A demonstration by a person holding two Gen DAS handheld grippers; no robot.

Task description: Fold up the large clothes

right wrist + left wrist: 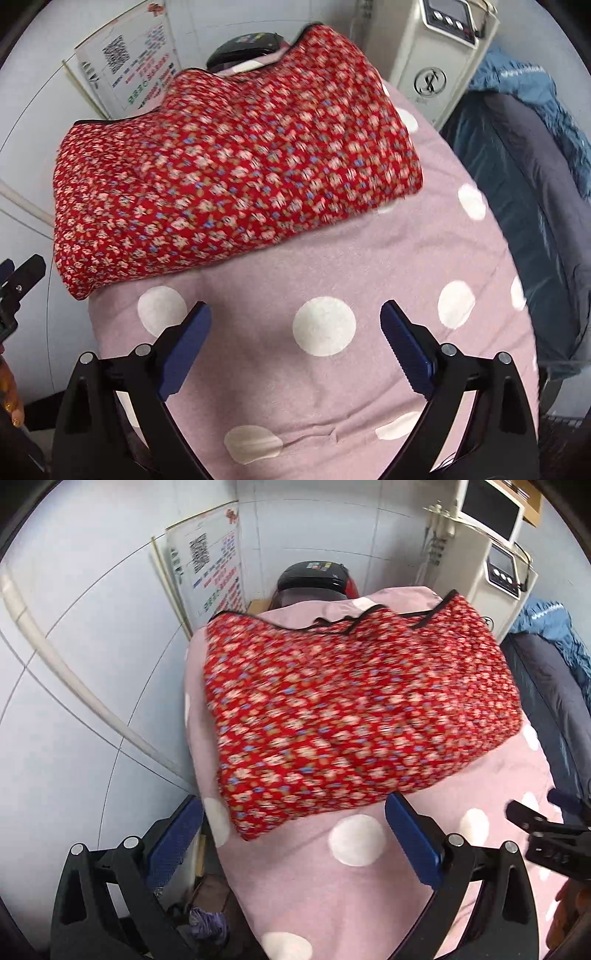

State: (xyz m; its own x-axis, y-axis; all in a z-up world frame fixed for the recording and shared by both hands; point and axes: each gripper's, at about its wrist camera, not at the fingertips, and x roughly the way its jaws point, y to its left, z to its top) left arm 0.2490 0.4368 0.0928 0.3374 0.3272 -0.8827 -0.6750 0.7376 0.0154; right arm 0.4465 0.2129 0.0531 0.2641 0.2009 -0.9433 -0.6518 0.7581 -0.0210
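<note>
Looking down, I see the red floral garment (pixel 354 709) folded into a soft padded rectangle — long axis crosswise on the pink dotted cover (pixel 325 398); left gripper (pixel 295 834) and right gripper (pixel 295 339) gape empty.

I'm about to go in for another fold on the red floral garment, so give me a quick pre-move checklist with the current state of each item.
1. Left gripper empty and open: ok, nothing between its blue pads.
2. Right gripper empty and open: ok, only the pink dotted cover shows under it.
3. Red floral garment released and lying on the cover: ok, neither gripper touches it.
4. Garment folded compact: ok, it lies as a thick block with black-trimmed edges at the far side.
5. Near fold edge neat: cannot tell, both views are motion-blurred.
6. Grippers apart from each other: ok, each shows only at the rim of the other's view.
</note>
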